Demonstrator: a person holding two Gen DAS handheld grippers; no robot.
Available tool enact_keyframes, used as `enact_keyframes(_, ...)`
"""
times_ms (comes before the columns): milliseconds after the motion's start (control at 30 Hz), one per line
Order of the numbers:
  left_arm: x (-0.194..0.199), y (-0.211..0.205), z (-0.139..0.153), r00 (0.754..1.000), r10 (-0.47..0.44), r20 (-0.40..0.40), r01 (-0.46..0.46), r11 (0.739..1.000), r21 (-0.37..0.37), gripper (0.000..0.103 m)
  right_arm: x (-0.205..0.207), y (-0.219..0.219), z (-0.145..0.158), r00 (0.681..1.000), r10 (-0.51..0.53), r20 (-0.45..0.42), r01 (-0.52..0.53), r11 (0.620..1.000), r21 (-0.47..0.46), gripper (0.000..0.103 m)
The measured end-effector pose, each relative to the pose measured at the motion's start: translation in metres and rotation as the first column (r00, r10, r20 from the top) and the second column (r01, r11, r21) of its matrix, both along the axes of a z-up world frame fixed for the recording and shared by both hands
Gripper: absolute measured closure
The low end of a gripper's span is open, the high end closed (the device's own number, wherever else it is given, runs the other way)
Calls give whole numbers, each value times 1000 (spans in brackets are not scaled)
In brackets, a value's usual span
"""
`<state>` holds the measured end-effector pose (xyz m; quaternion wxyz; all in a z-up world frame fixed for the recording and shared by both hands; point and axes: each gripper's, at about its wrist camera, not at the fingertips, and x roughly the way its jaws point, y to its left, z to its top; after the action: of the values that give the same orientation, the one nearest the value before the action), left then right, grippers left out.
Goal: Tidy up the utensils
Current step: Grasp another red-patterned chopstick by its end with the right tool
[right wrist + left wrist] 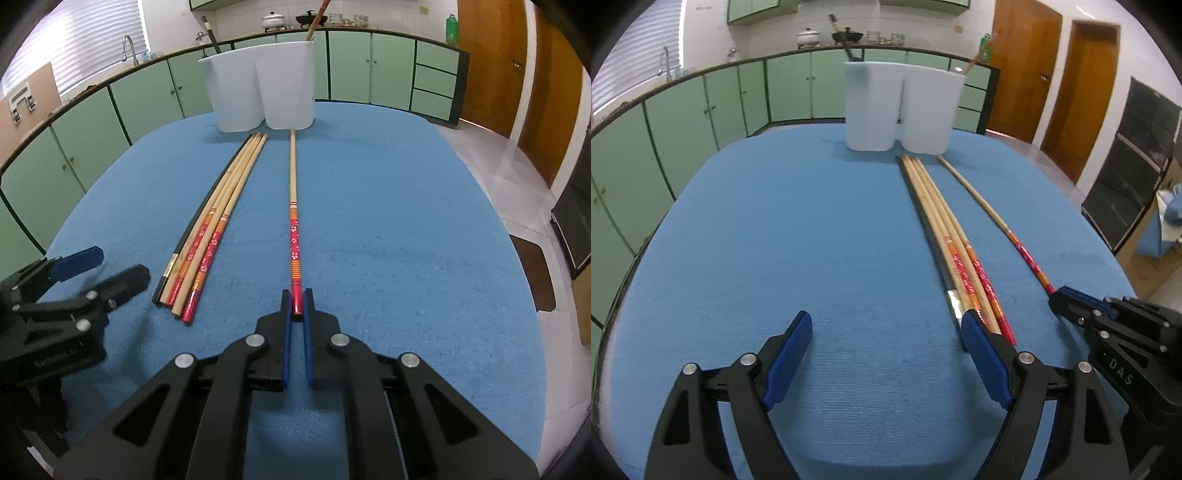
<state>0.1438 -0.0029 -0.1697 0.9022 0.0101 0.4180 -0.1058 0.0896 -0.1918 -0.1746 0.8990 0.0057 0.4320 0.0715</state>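
A white two-compartment holder (899, 107) (264, 86) stands at the far side of the blue table; a black utensil sticks out of its left cup and a chopstick out of its right. A bundle of wooden chopsticks with red ends plus one black one (947, 236) (214, 218) lies on the cloth. A single red-ended chopstick (993, 221) (293, 218) lies apart to the right. My right gripper (296, 301) (1058, 295) is shut on its red end. My left gripper (886, 332) (110, 264) is open and empty, its right finger beside the bundle's near ends.
The blue tablecloth (798, 229) (406, 221) covers the table. Green cabinets (701, 110) line the back and left. Wooden doors (1027, 70) and a dark shelf unit (1134, 162) stand at the right.
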Motion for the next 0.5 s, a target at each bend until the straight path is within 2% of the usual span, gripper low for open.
enact_keyframes(167,3,-12,-5,1000,-15,-23,16,999,36,22,-1,-1,-1,1000,2,0,-2,1000,-2,98)
enact_keyframes(267,2,-9,-5,1000,-10,-27,10,1000,25,21,-1,-4,-1,1000,2,-1,-2,1000,6,98)
enact_keyframes(500,4,1,-4,997,76,-22,-75,996,46,20,-1,-3,0,1000,1,-2,-1,1000,11,98)
